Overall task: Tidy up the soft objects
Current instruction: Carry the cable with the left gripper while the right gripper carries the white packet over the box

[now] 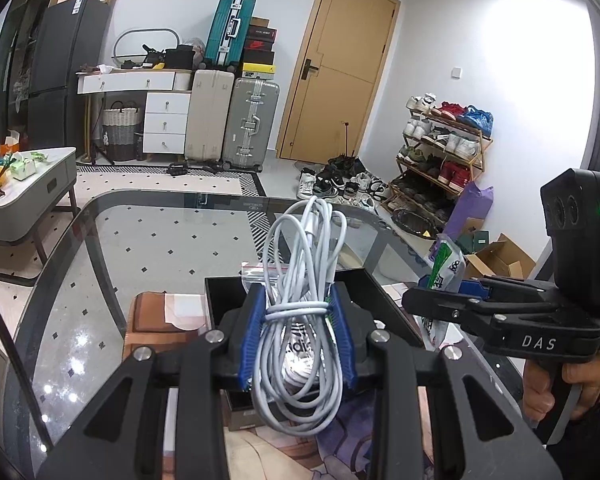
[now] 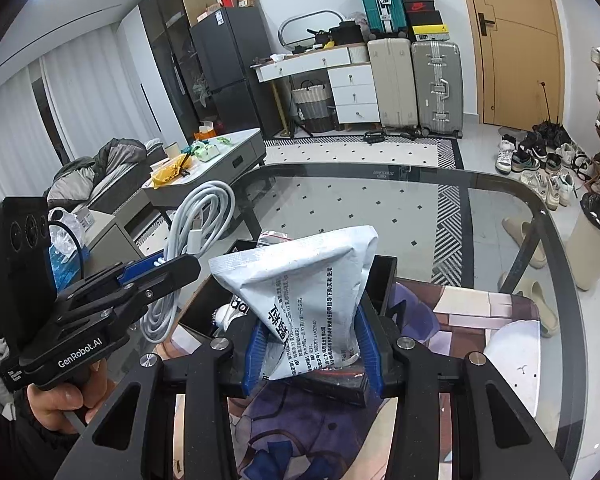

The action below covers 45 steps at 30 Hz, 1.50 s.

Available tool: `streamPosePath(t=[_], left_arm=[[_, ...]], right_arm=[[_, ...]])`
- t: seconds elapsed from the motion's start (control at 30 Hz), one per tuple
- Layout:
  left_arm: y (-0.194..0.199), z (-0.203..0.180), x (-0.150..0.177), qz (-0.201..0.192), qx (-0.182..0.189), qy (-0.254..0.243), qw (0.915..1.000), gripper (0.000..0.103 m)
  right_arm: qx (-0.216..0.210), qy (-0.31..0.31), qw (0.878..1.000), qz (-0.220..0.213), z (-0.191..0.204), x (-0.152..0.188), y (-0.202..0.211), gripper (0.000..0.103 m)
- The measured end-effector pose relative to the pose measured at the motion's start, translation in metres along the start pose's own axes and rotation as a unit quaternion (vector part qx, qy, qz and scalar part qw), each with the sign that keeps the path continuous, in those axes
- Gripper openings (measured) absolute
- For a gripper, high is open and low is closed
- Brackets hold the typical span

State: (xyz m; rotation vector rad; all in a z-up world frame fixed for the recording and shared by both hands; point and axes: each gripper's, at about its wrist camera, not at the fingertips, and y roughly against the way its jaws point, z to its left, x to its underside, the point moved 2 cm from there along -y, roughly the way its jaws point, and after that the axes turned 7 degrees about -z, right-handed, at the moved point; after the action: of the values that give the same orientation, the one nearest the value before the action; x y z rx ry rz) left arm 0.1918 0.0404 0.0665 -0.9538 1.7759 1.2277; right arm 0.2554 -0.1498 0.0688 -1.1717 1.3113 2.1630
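1. The glass table [image 1: 148,240] carries a printed mat [image 2: 480,308] and an open black box [image 1: 376,292]; the box already holds a zip bag and other items.
2. The right claw [image 2: 312,344] pinches a white foil pouch [image 2: 312,280], held above the box.
3. The left claw [image 1: 296,336] pinches a coiled white cable [image 1: 304,280], also above the box; judging from this, both items remain to be placed.

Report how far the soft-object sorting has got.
Done: a zip bag and another item already lie in the black box. In hand: the left tool grips the coiled white cable, the right tool grips a white packet. Left: neither is in the box yet.
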Motion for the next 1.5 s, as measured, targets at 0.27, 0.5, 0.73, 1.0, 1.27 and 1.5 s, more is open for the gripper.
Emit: streamPosePath(t=[0.27,0.5,0.73,1.0,1.27,1.5], left_arm=[[-0.015,0.005,0.003,0.009,-0.003,-0.001,1.0000,0.031],[-0.027,0.002,0.007,0.020,-0.004,-0.006,0.9998,0.031],[-0.044,-0.001,0.011,0.037,-0.001,-0.010,0.9993,0.031],[-0.055,-0.002,0.018,0.050,0.000,-0.017,0.9986,0.031],[-0.062,-0.001,0.021,0.056,0.000,-0.019,0.9983,0.031],[-0.062,0.002,0.025,0.058,0.003,-0.018,0.9981,0.031]], right_arm=[[-0.002,0.001,1.000,0.015,-0.001,0.000,-0.020,0.041],[0.003,0.003,0.999,0.036,-0.003,-0.001,-0.033,0.041],[0.014,0.002,0.998,0.061,-0.007,0.001,-0.051,0.041],[0.022,0.010,0.996,0.084,-0.012,0.007,-0.073,0.041],[0.033,0.030,0.995,0.092,-0.004,0.003,-0.085,0.041],[0.038,0.035,0.994,0.099,-0.002,0.005,-0.098,0.041]])
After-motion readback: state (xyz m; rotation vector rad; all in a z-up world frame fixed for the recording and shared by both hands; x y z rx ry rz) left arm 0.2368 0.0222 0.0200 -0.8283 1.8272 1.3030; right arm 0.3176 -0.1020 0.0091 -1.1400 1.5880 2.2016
